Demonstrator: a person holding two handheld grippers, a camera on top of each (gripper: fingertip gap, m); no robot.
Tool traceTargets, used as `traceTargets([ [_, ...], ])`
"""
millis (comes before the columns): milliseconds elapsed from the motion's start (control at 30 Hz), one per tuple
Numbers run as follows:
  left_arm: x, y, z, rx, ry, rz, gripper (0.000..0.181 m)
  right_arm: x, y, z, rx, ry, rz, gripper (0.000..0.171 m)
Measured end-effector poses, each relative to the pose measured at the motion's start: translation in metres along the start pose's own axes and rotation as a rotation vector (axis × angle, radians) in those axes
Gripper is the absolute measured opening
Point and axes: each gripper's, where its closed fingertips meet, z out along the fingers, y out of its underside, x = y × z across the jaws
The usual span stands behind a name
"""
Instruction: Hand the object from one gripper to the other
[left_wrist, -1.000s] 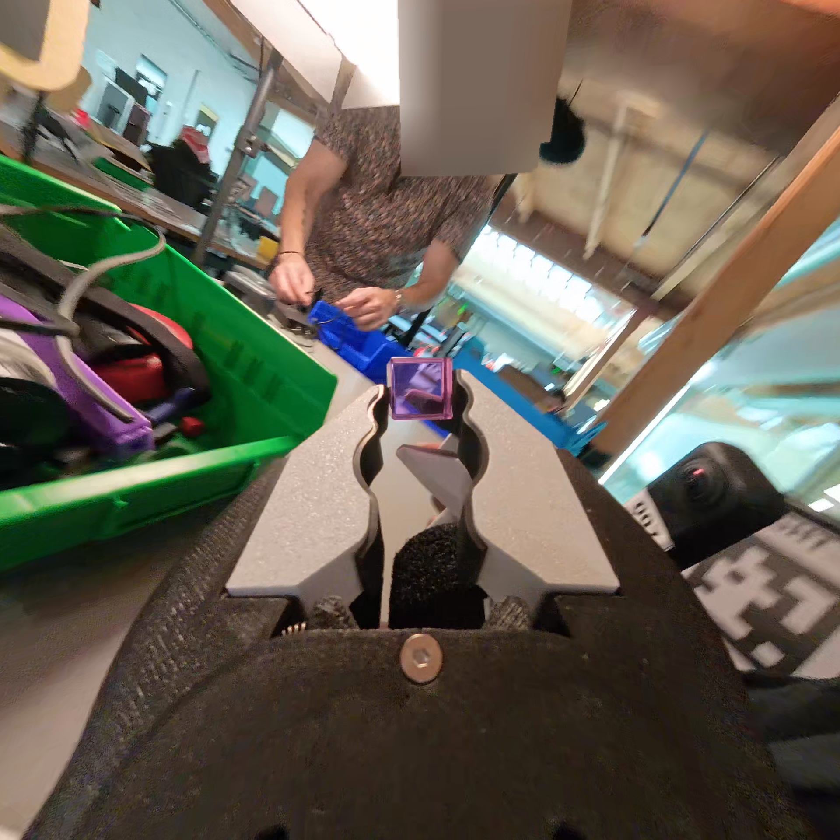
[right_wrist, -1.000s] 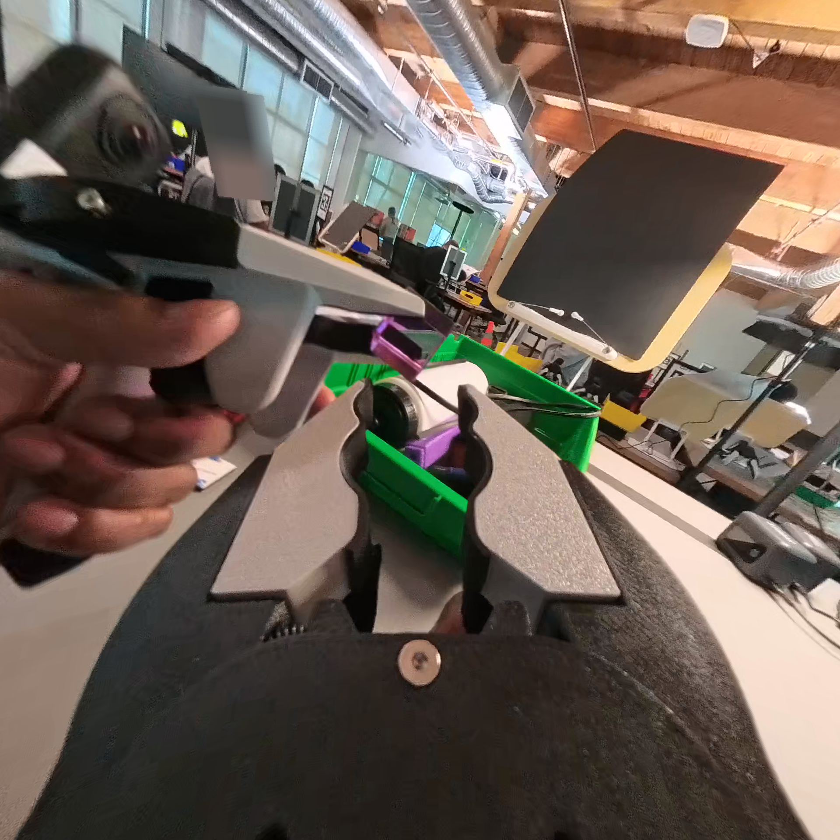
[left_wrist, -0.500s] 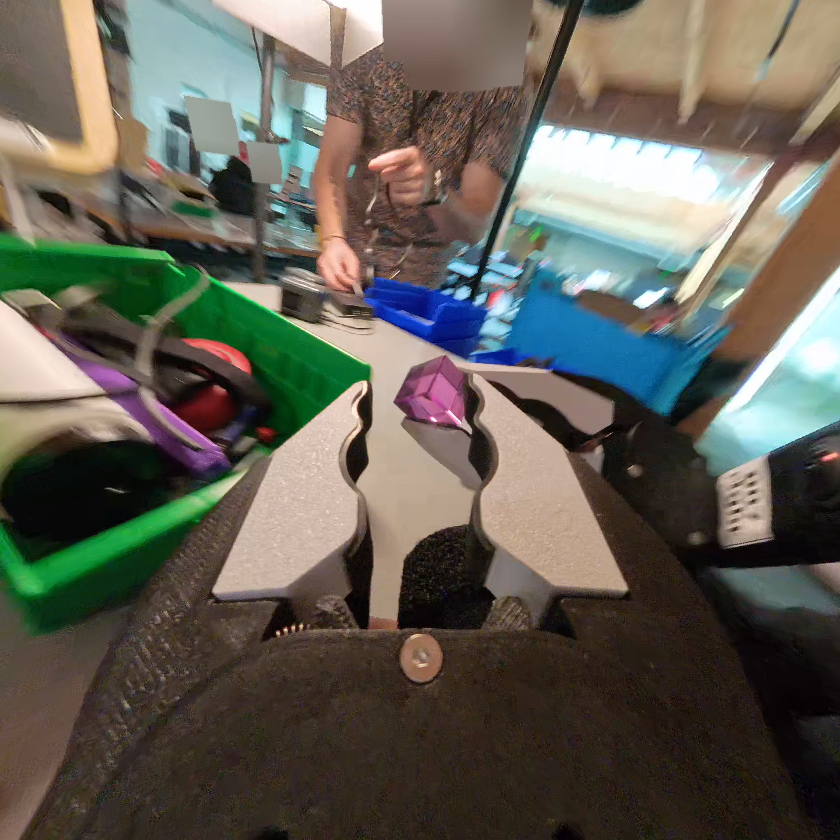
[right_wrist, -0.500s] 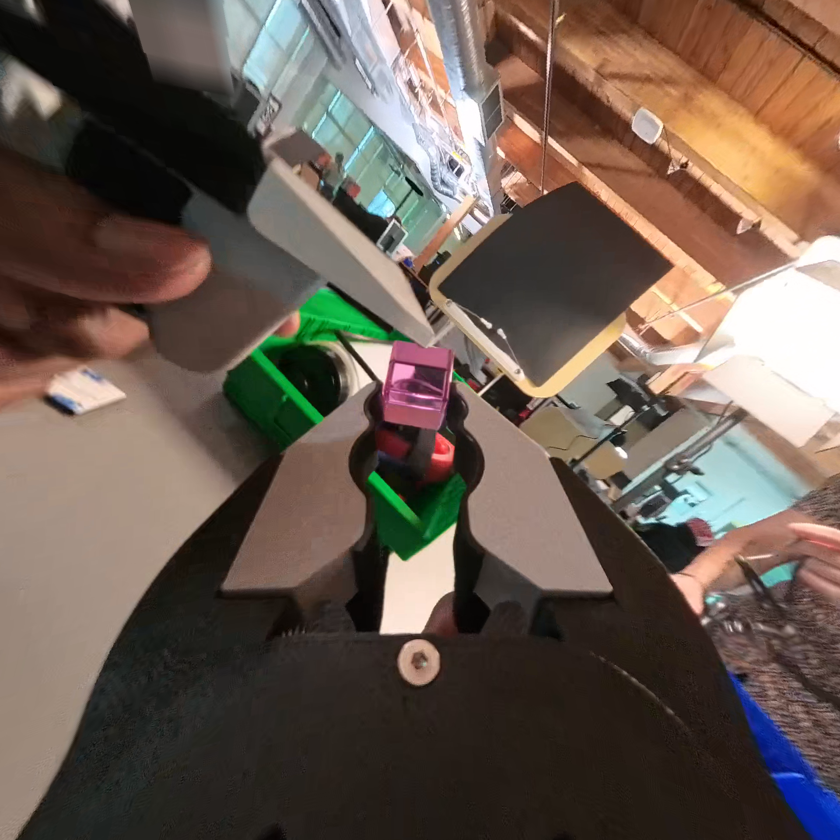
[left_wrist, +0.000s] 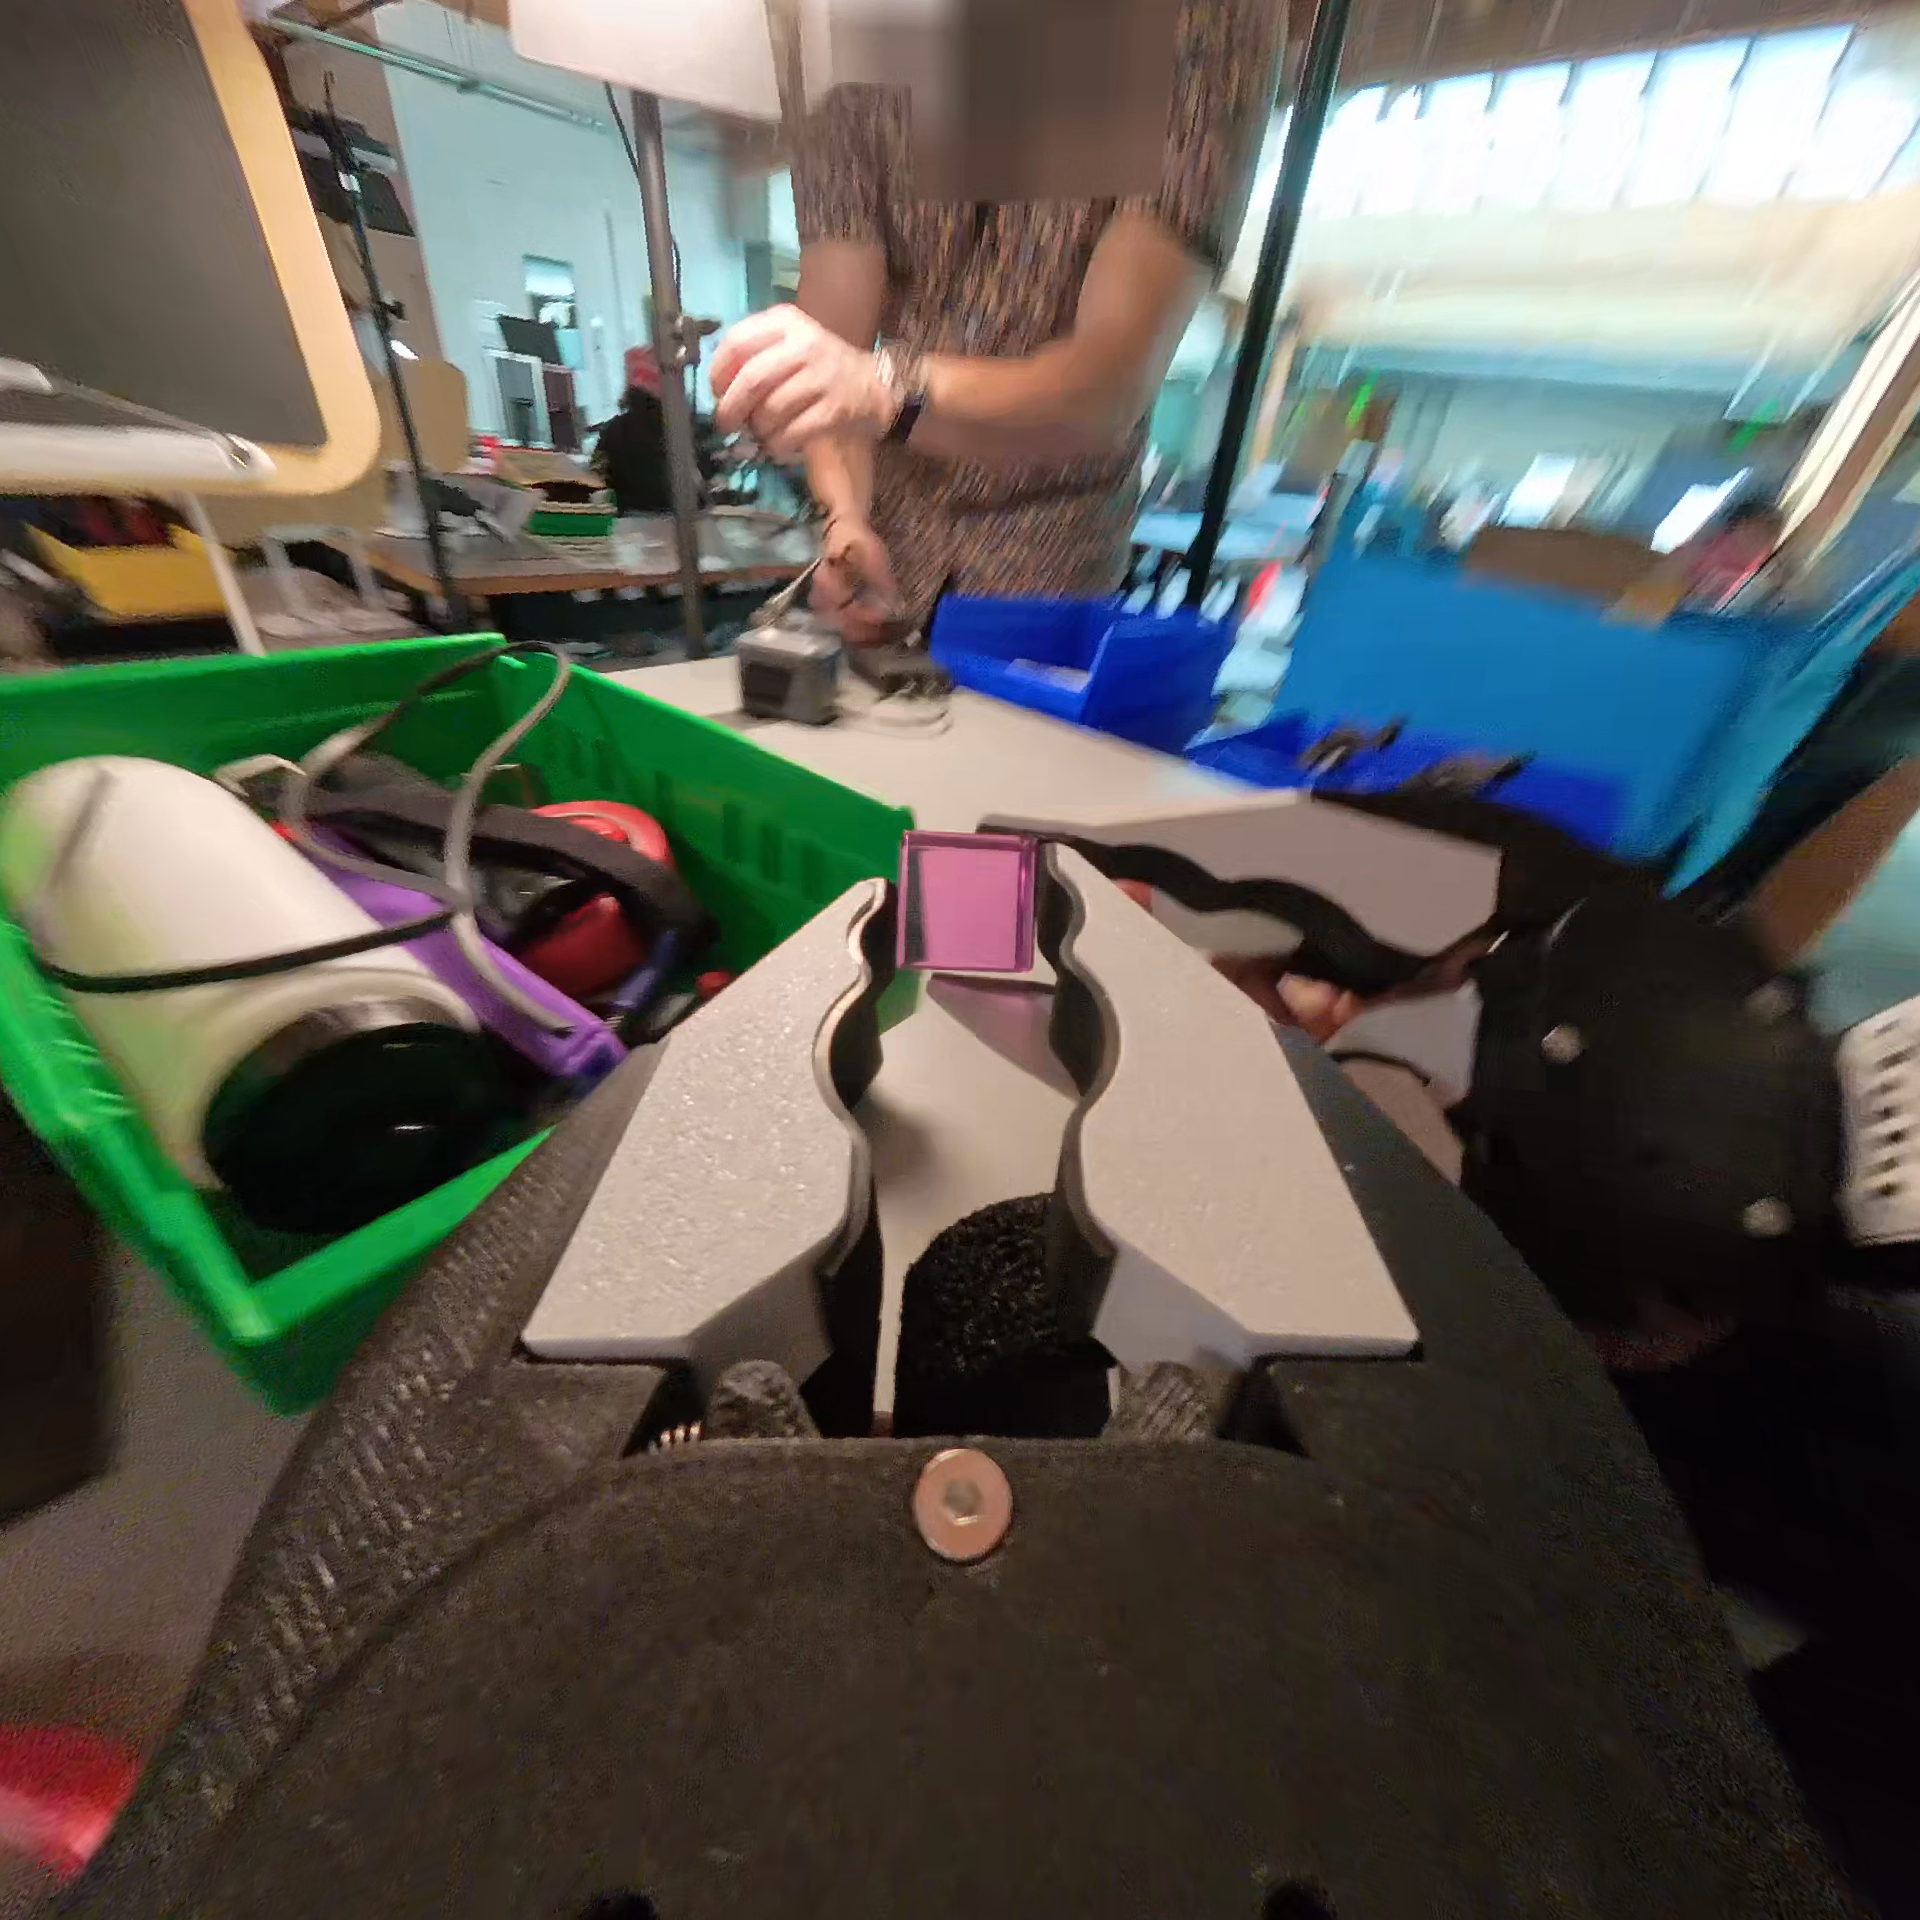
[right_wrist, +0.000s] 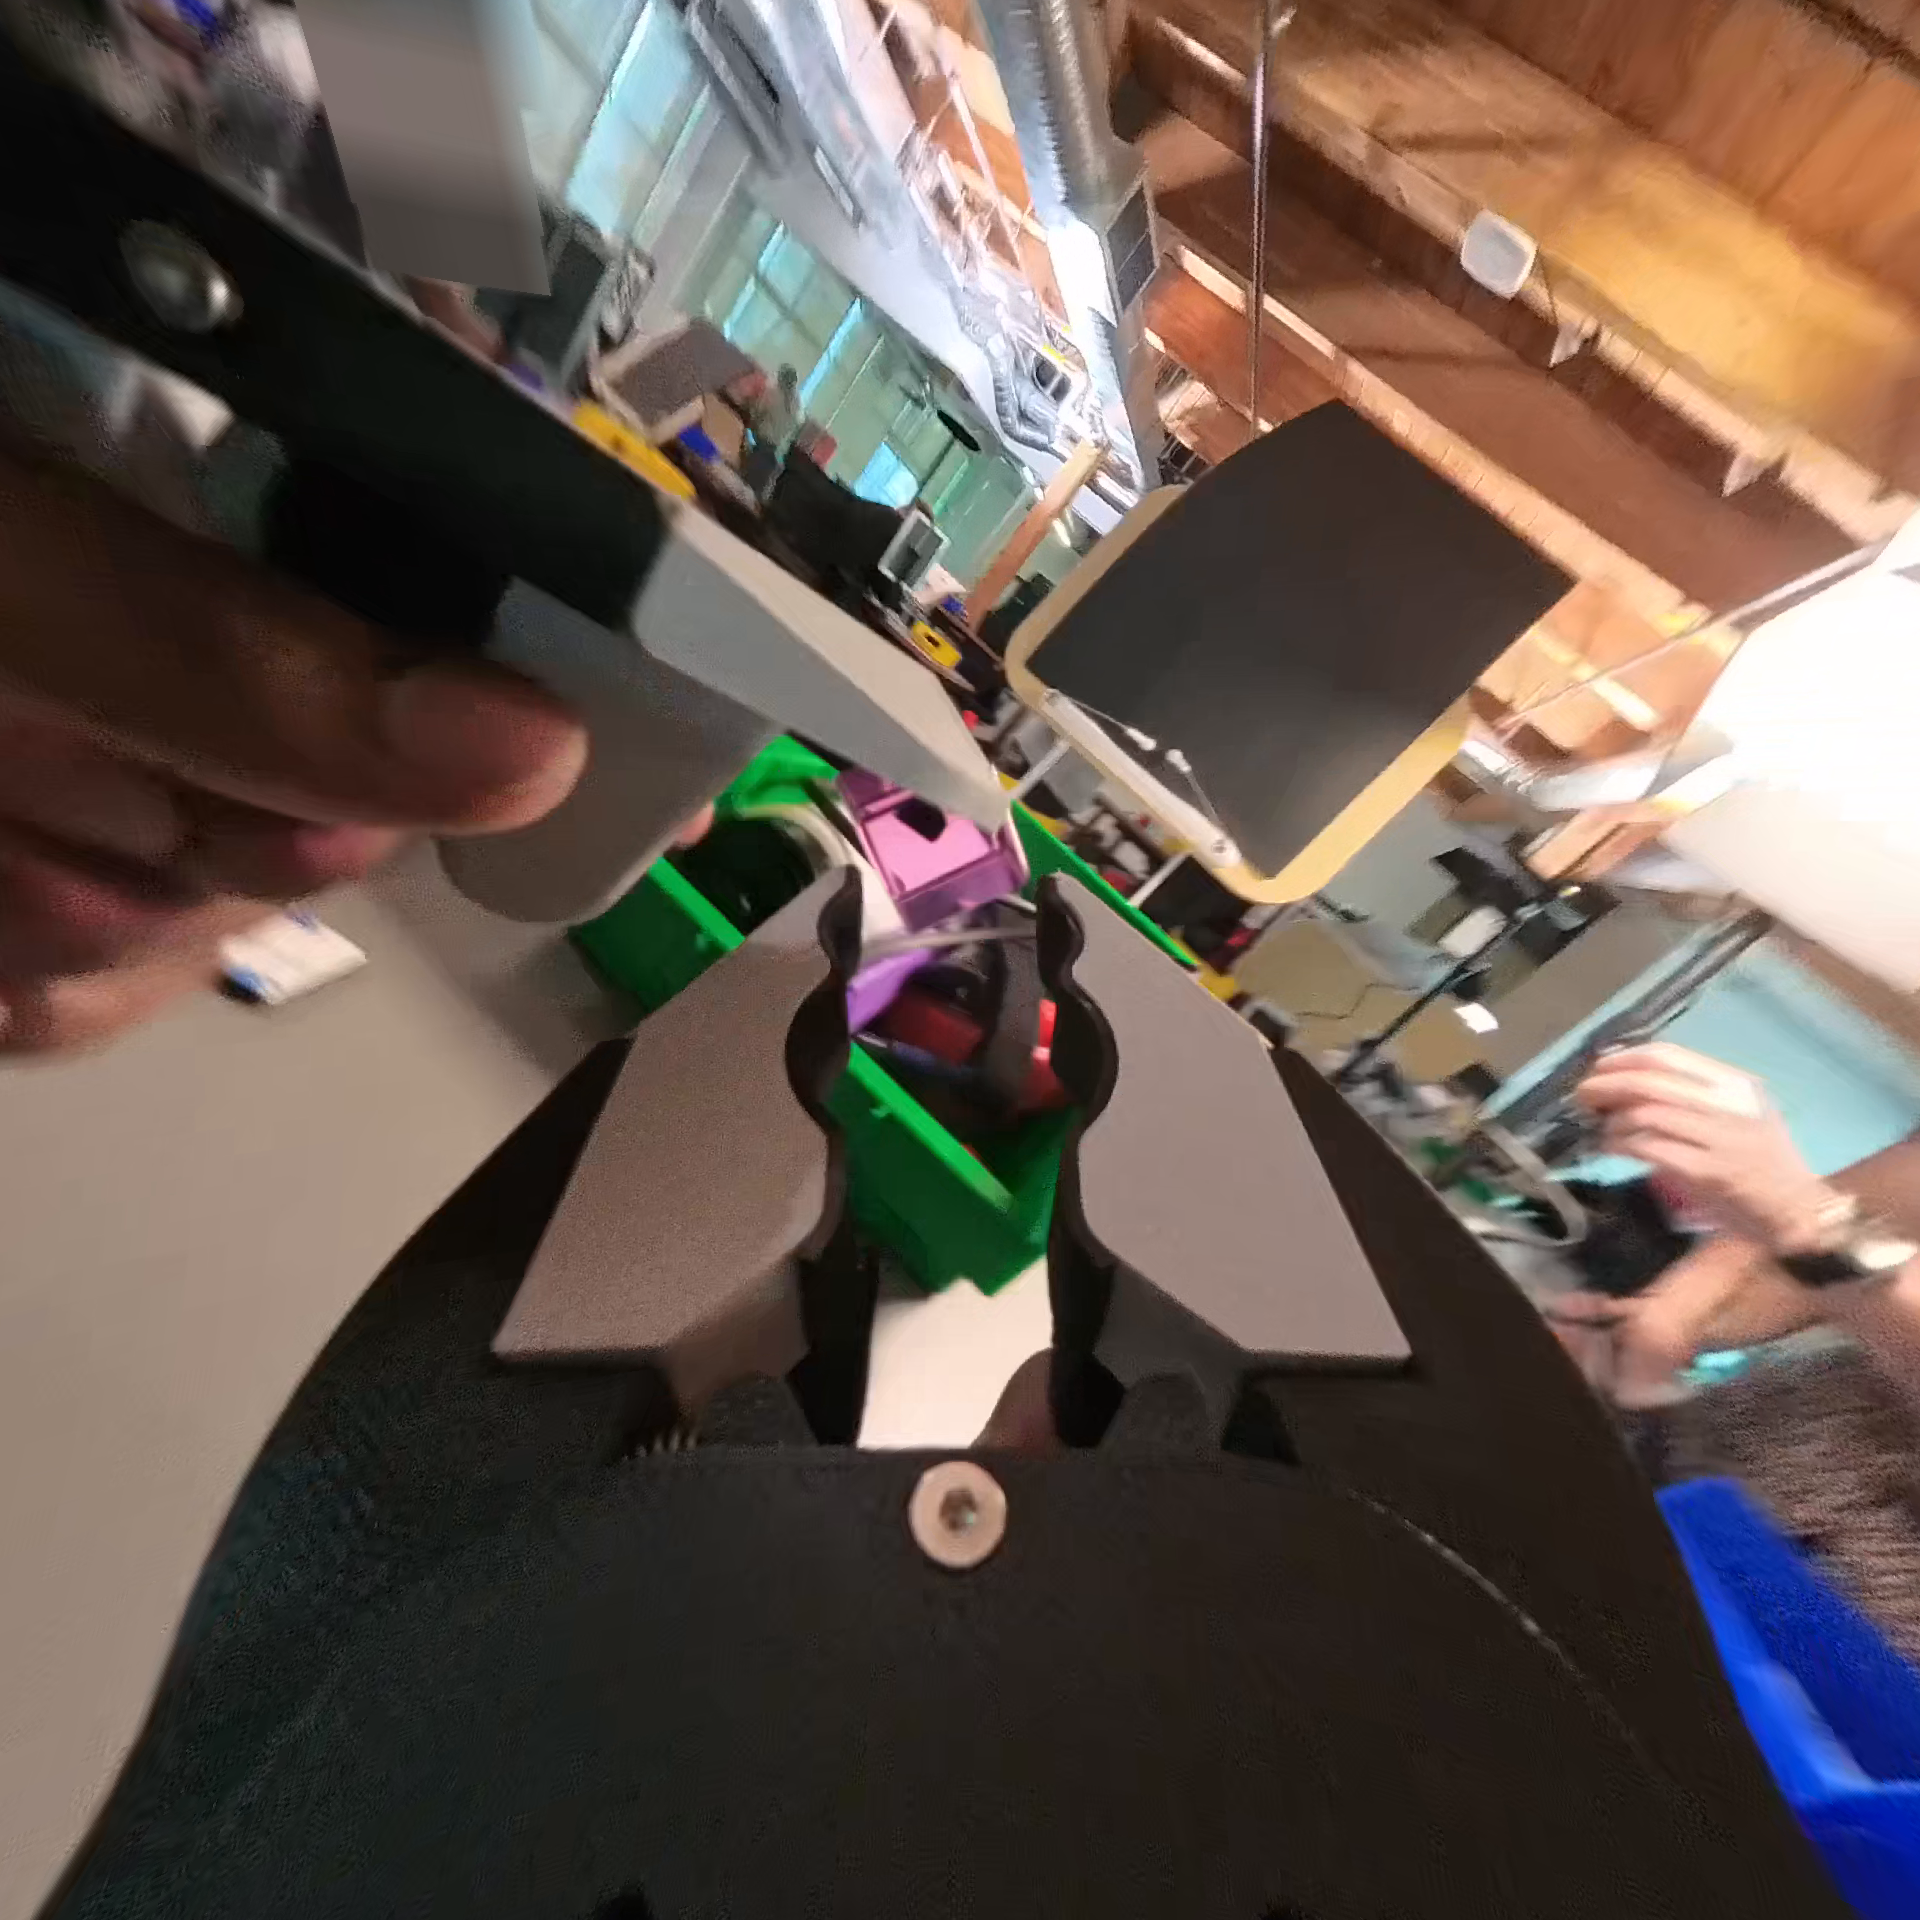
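A small clear purple cube sits square between the fingertips of my left gripper, which is shut on it. My right gripper's fingers reach in from the right, one above and one below the cube. In the right wrist view the cube lies tilted at the tips of my right gripper. Those jaws stand one cube width apart and touch its sides. The left gripper's finger, held by a hand, covers the cube's top. Both grippers are above the grey table.
A green bin on the left holds a white roll, cables and red and purple items. Blue bins and a person working at a small grey device are across the table. A black panel stands behind.
Half a second ago my left jaws were wider and the cube sat tilted in the right gripper alone. My left jaws have closed back onto it. Both views have swung.
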Motion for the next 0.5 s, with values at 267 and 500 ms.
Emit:
traceTargets([
  [267, 0.003, -0.017, -0.003, 0.229, 0.266, -0.63, 0.028, 0.0, -0.016, -0.004, 0.1, -0.017, 0.368, 0.039],
  [500, 0.015, -0.013, 0.001, 0.186, 0.311, -0.633, 0.027, 0.008, -0.014, -0.007, 0.11, 0.032, 0.306, 0.031],
])
